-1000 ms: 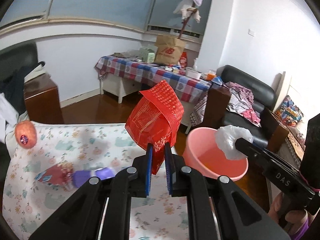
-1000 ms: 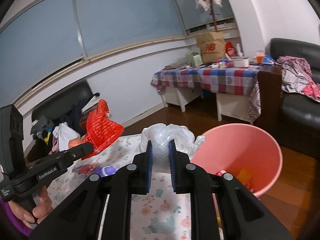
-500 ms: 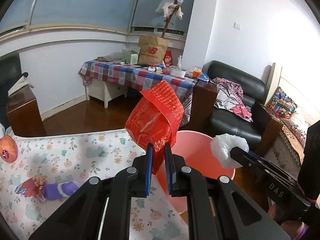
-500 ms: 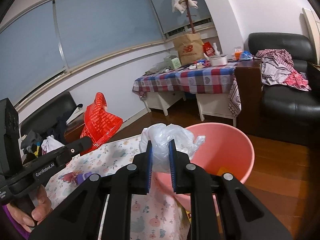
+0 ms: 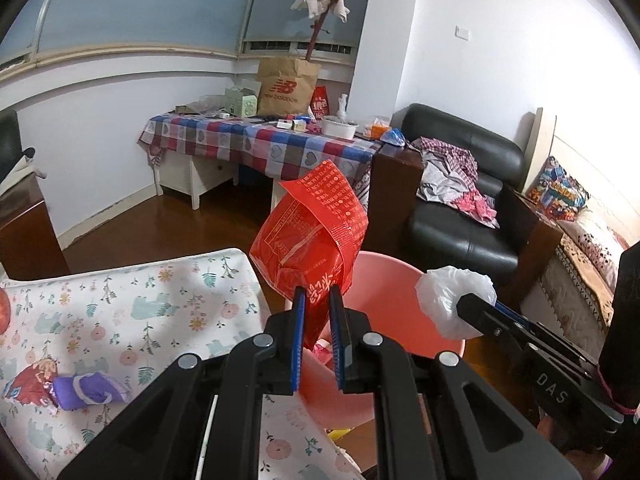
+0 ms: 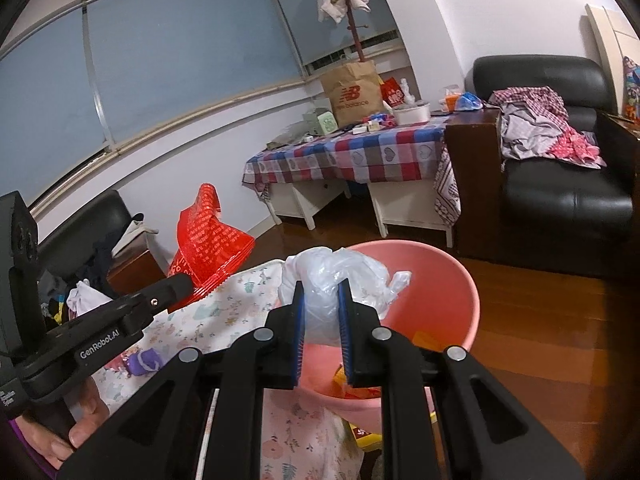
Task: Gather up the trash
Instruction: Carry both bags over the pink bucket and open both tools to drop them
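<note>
Over the last second I swung both loads off the floral-cloth table (image 5: 132,312) and toward the pink bucket (image 6: 448,300), which slid from my two o'clock to dead ahead and grew large; that put both pieces of trash over or just at its mouth, so by my reckoning the drop was the next thing. My left gripper (image 5: 317,308) kept its jaws pinched on the bottom corner of the red plastic bag (image 5: 312,236), which stood up at twelve o'clock above the rim. My right gripper (image 6: 322,312) stayed clamped on the crumpled white plastic bag (image 6: 340,280), hanging over the bucket's near edge. A purple-and-red wrapper (image 5: 72,388) was left back on the cloth at my eight o'clock. The bucket's floor was mostly blocked by my own fingers; I caught only orange and pink scraps down there and couldn't name them.
</note>
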Demonstrator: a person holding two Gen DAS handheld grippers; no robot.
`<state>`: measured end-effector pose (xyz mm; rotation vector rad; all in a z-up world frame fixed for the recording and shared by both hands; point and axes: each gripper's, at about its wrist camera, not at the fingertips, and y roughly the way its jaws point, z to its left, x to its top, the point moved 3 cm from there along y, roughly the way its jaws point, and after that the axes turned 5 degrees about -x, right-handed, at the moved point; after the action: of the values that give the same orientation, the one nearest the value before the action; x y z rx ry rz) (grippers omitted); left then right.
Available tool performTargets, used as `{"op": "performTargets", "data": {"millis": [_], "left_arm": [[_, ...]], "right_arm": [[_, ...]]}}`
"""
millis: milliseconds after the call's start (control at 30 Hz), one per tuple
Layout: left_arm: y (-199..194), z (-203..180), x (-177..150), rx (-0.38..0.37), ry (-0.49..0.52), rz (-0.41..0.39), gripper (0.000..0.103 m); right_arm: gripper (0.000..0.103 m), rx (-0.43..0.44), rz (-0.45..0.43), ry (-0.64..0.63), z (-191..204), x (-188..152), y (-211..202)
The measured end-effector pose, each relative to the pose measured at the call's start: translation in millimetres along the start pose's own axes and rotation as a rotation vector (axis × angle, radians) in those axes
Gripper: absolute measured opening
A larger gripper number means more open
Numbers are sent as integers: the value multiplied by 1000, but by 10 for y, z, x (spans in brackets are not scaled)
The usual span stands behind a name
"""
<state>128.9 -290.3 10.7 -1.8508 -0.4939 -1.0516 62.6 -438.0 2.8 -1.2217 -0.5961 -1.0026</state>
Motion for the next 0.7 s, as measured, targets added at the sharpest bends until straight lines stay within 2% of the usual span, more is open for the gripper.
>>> {"op": "performTargets", "data": {"millis": [700], "left_arm": [[579, -119, -197, -7, 40, 116, 11]], "right_arm": [[16, -48, 80, 58, -325, -208, 353]]}}
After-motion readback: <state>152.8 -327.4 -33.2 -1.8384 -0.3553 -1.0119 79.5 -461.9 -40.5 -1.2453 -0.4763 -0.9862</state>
